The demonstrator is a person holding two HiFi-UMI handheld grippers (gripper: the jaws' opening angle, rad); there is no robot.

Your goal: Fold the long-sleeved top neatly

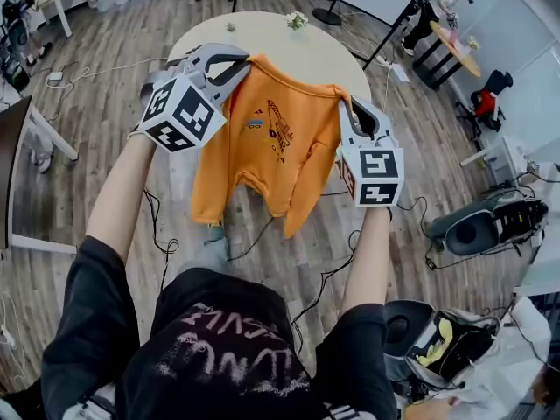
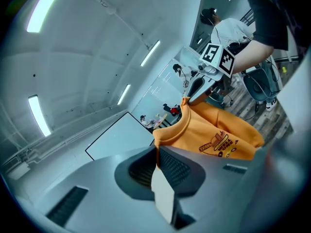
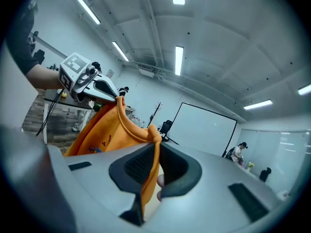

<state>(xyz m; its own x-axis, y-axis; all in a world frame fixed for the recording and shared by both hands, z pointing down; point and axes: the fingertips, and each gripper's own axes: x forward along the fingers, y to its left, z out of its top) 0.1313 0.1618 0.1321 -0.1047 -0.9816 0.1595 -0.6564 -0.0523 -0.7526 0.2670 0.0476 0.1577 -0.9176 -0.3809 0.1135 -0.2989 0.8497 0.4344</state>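
Two-handed hold, L gripper [image 1: 234,66] clenched on left shoulder of orange long-sleeved top [image 1: 278,147], R gripper [image 1: 346,105] clenched on right shoulder, top hanging spread betw. them over near part of round table [image 1: 289,42], sleeves & hem dangling

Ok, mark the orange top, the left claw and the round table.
orange top [image 1: 282,147], head view, middle of its hanging front.
left claw [image 1: 240,63], head view, between its fingertips, shut on the top's upper edge.
round table [image 1: 271,33], head view, bare surface beyond the top.
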